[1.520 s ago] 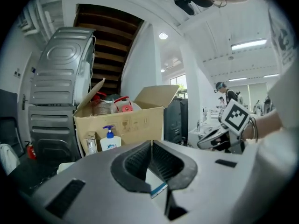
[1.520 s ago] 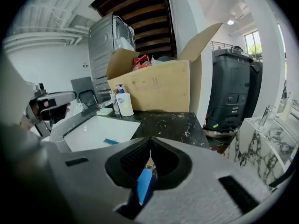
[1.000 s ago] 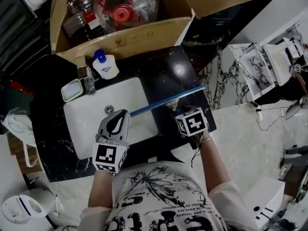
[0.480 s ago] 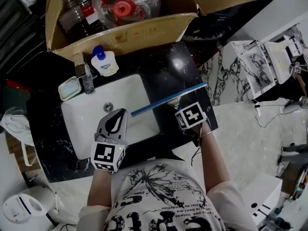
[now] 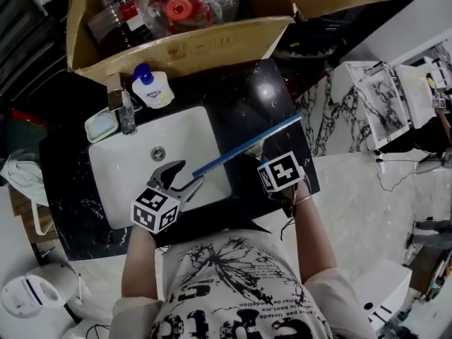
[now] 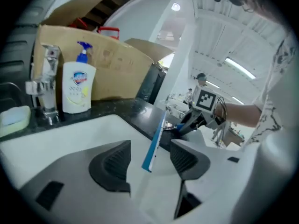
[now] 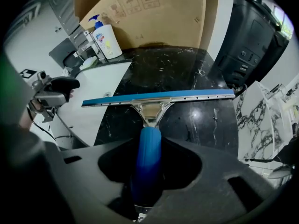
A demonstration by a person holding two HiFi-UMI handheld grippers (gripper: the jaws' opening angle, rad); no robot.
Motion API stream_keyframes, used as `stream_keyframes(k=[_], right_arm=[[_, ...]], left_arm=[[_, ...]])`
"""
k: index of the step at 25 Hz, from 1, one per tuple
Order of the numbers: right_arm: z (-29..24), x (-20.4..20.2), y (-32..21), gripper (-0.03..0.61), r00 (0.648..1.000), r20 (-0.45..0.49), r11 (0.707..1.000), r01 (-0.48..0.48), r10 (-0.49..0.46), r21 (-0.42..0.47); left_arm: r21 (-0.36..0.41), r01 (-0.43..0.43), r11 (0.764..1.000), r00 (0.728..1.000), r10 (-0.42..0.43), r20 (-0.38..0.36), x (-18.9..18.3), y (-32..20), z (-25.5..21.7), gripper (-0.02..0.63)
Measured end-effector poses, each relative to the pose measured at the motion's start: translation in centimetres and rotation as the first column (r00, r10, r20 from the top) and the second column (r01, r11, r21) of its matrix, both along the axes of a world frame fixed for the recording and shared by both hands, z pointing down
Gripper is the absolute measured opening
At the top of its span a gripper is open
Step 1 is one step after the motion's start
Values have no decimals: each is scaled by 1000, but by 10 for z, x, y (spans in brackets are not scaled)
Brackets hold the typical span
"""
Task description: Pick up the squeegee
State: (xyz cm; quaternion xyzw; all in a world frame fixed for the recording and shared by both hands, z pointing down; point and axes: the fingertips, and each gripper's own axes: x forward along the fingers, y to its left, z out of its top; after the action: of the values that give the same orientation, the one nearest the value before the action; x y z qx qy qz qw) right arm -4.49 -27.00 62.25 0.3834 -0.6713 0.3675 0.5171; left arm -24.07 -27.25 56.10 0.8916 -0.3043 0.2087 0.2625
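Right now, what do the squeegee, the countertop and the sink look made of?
The squeegee handle: blue, matte, looks like plastic or rubber.
Its frame: bright silvery metal, shiny.
Its blade strip: blue, plastic or rubber; I can't tell which.
The countertop: black stone with white veins, polished, with light glare on it.
The sink: white, smooth, glossy, likely ceramic.

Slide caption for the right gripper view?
Right gripper closing its jaws around the blue handle of the squeegee, blade over the black counter and sink.
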Motion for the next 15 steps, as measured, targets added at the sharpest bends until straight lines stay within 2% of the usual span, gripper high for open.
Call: stream_keyframes(k=[2,5,10,11,14,15], right_arm=[[0,-1,0,124,1000,1,1000,5,-5,5],[0,-1,0,124,1000,4,1000,17,-17,2],[-1,-1,1,124,1000,5,1000,30,-30,4],[-1,-1,1,124,1000,6,999,31,-31,8],[-1,-1,1,126,999,7,999,35,-35,20],[-1,-1,1,126,999,7,999,36,-37,23]], left_arm=[[-60,-92,994,996,92,-11,10,2,15,239],[-125,-209,970,978,210,0,23,1,31,239],[-216,-317,923,929,348,126,34,5,53,236],[-229,-323,918,920,361,151,35,7,56,217],[-243,-326,914,904,376,205,39,11,61,81],[-244,-328,913,897,382,223,40,13,61,81]])
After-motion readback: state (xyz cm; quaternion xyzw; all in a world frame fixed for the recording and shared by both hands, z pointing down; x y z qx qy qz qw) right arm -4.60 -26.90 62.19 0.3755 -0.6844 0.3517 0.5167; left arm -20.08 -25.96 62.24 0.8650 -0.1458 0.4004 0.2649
